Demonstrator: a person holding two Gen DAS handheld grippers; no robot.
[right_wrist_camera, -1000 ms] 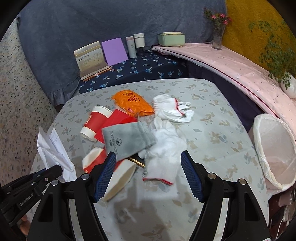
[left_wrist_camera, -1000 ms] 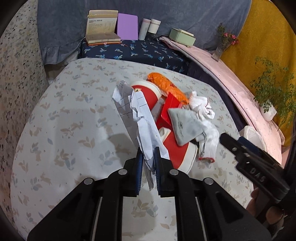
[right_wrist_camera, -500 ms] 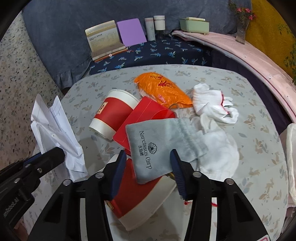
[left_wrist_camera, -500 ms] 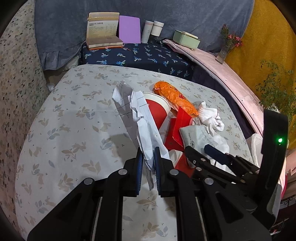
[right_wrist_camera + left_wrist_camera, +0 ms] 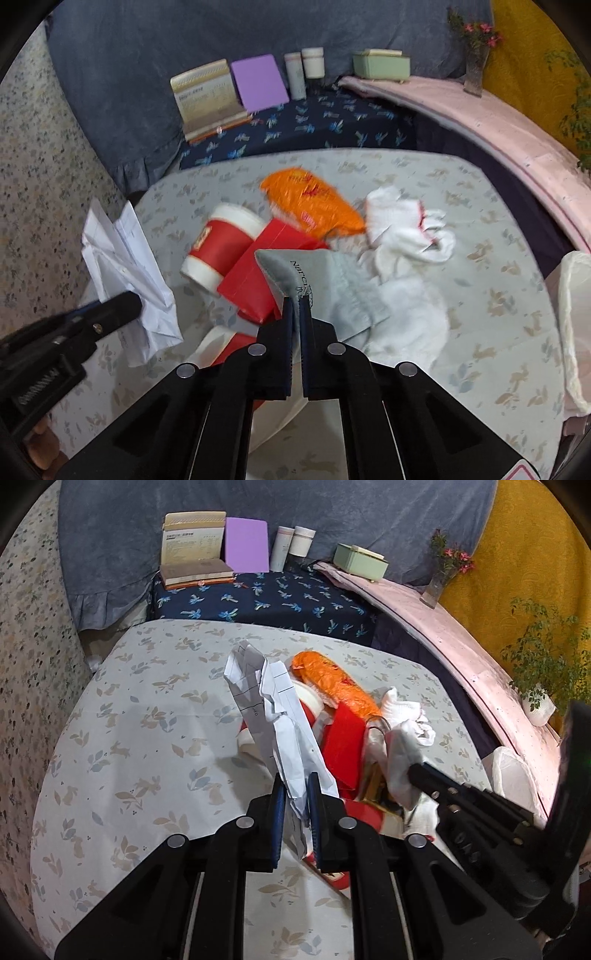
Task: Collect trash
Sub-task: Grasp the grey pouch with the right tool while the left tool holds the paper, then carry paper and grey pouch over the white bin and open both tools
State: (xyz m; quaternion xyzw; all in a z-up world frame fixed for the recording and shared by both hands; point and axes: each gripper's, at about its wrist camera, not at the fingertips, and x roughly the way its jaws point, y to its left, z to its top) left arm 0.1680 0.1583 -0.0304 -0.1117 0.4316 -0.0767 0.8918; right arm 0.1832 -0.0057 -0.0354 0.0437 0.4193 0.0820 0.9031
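The right gripper (image 5: pixel 295 314), wide open a second ago, is now closed on the edge of the grey pouch (image 5: pixel 317 284). The pouch, which lay flat on the pile before, is now folded and lifted at the pinched edge. The gripper is now closer to the pile.

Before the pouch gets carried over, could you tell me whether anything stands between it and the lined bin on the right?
Nothing visible: only white cloth and bare table lie between the pouch and the bin.
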